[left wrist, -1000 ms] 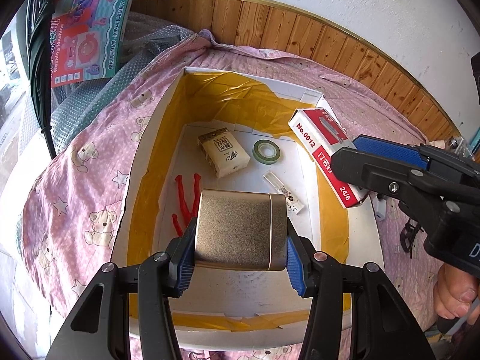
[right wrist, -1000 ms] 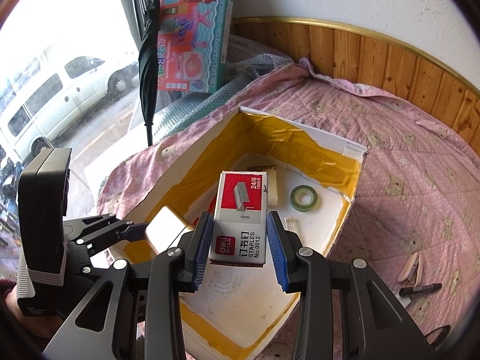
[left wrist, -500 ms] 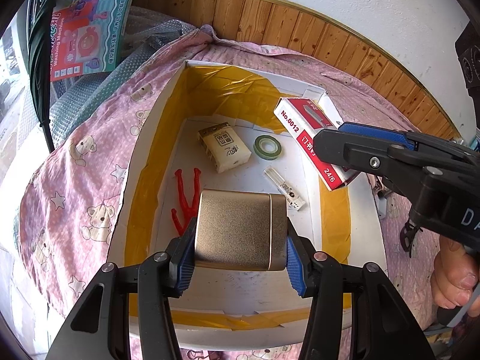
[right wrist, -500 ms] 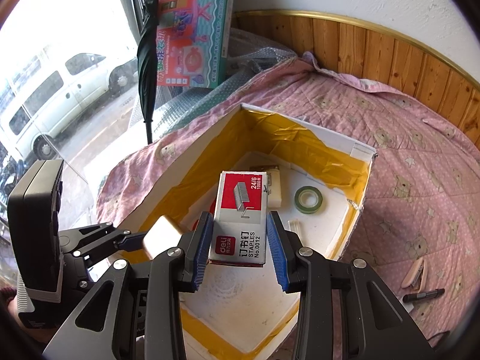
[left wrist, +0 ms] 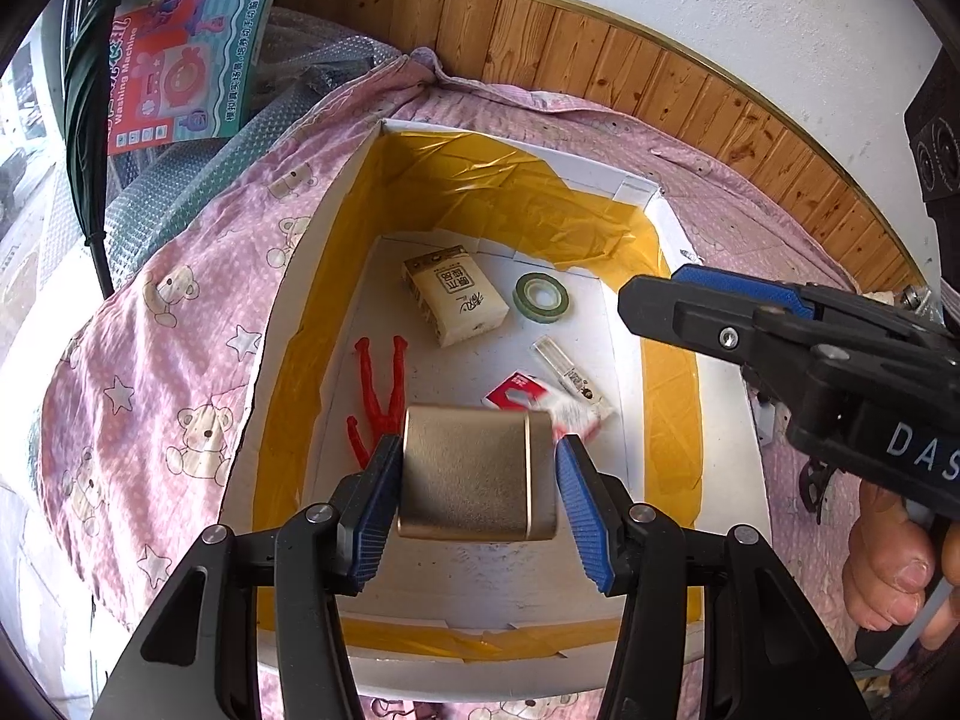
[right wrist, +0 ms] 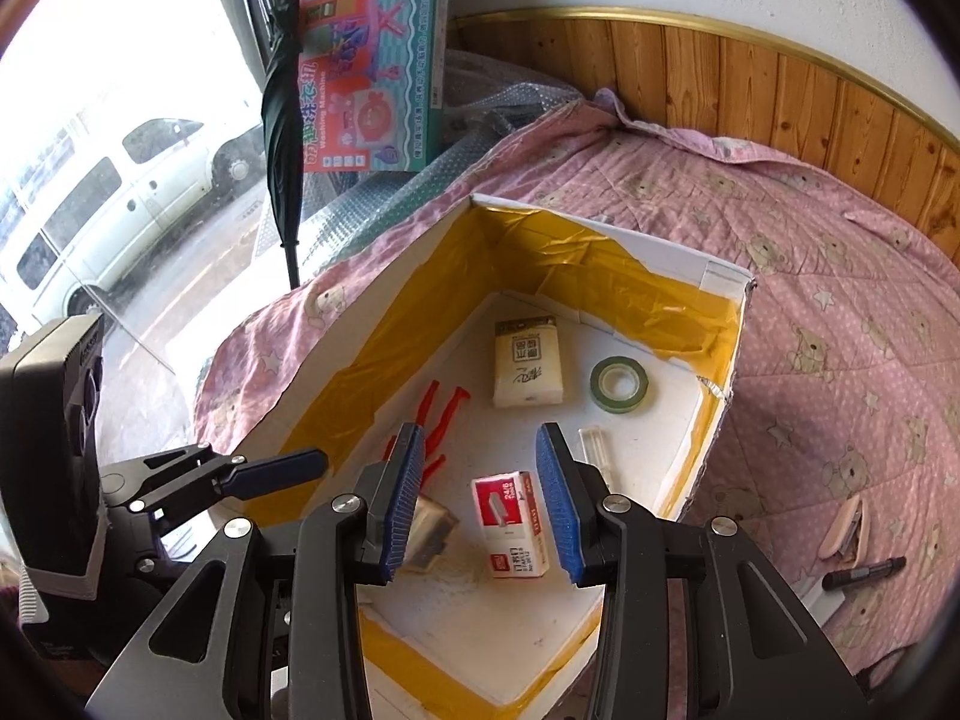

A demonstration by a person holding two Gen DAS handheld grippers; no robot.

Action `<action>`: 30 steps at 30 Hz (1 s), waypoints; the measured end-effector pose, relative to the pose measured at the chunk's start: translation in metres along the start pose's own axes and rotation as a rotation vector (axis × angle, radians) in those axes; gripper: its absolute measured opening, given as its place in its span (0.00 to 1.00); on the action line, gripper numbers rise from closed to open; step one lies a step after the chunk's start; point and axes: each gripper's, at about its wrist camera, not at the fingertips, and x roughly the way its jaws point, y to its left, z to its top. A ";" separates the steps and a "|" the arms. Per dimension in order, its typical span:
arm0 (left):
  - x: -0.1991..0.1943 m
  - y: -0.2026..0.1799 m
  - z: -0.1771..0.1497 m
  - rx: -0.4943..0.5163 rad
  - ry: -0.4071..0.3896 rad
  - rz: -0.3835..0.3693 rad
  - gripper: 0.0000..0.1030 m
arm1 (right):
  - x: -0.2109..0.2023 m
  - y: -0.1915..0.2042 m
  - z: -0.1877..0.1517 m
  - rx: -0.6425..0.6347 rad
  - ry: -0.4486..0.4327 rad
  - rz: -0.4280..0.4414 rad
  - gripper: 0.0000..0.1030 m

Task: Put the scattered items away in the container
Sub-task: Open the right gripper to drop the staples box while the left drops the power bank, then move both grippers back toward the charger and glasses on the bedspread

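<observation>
The white container (left wrist: 327, 222) (right wrist: 660, 246), lined with yellow tape, sits on a pink bedspread. My left gripper (left wrist: 478, 444) is open over its near end. The gold box (left wrist: 474, 474) shows small between the parted pads, and the right wrist view has it blurred low in the container (right wrist: 429, 531). My right gripper (right wrist: 481, 438) is open above the red staples box (right wrist: 510, 525) (left wrist: 540, 405), which lies on the container floor. Also inside are a tissue pack (left wrist: 459, 291) (right wrist: 528, 363), a green tape roll (left wrist: 540, 296) (right wrist: 619, 384), red tongs (left wrist: 381, 396) (right wrist: 441, 414) and a clear tube (left wrist: 570, 375) (right wrist: 594, 450).
On the bedspread right of the container lie a black marker (right wrist: 864, 573) and a peach-coloured item (right wrist: 846, 525). A toy box (right wrist: 375, 54) and a folded umbrella (right wrist: 282, 120) lean by the window at the back left. A wooden wall panel (right wrist: 750, 72) runs behind.
Both grippers have opened. The staples box dropped from the right gripper onto the container floor, and the gold box left the left gripper's pads and went down into the container.
</observation>
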 end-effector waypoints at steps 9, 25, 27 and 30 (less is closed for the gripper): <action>-0.018 -0.007 0.002 0.006 -0.026 0.014 0.52 | -0.025 0.001 -0.020 0.022 -0.038 0.018 0.40; -0.048 -0.040 -0.005 0.057 -0.061 0.025 0.52 | -0.067 -0.008 -0.046 0.076 -0.103 0.042 0.38; -0.052 -0.045 -0.005 0.064 -0.067 0.025 0.52 | -0.072 -0.008 -0.048 0.082 -0.115 0.045 0.38; -0.058 -0.051 -0.006 0.075 -0.076 0.027 0.52 | -0.081 -0.008 -0.053 0.093 -0.134 0.052 0.38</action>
